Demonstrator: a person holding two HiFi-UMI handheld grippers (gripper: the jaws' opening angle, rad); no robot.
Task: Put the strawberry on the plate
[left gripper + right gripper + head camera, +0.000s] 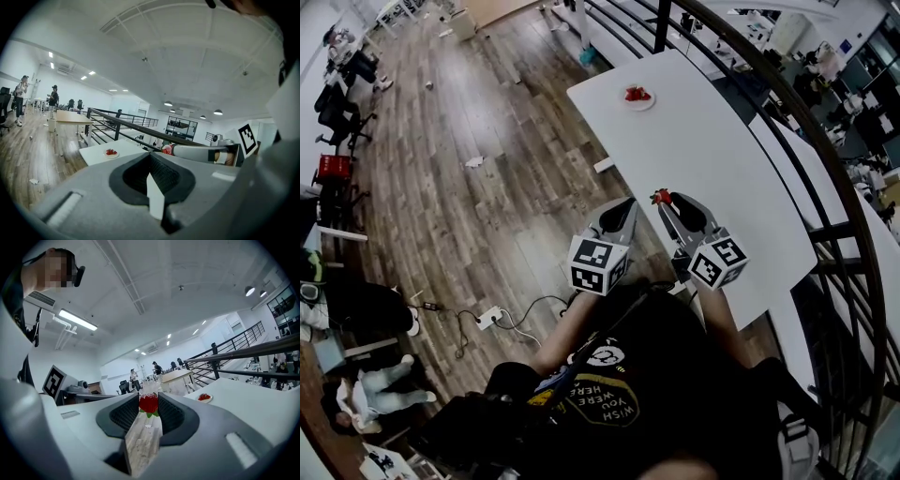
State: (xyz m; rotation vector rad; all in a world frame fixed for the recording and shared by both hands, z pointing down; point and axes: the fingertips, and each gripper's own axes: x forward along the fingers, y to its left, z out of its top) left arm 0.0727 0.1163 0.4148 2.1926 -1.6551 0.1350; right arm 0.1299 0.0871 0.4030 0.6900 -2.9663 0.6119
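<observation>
A small white plate [638,97] with red strawberries on it stands at the far end of the long white table [712,159]. My right gripper [662,199] hovers at the table's near left edge, shut on a red strawberry [148,403] with green leaves, pinched at the jaw tips. The plate [205,398] lies ahead and to the right of it. My left gripper [626,204] sits just left of the right one, off the table's edge, shut with nothing in it. From the left gripper view, the plate [111,153] shows ahead to the left and the held strawberry [166,149] to the right.
A dark metal railing [787,103] curves along the table's far and right side. Wooden floor [487,169] lies left of the table, with a power strip and cables [492,319] near my feet. Office chairs [337,103] stand far left. People stand far off [21,96].
</observation>
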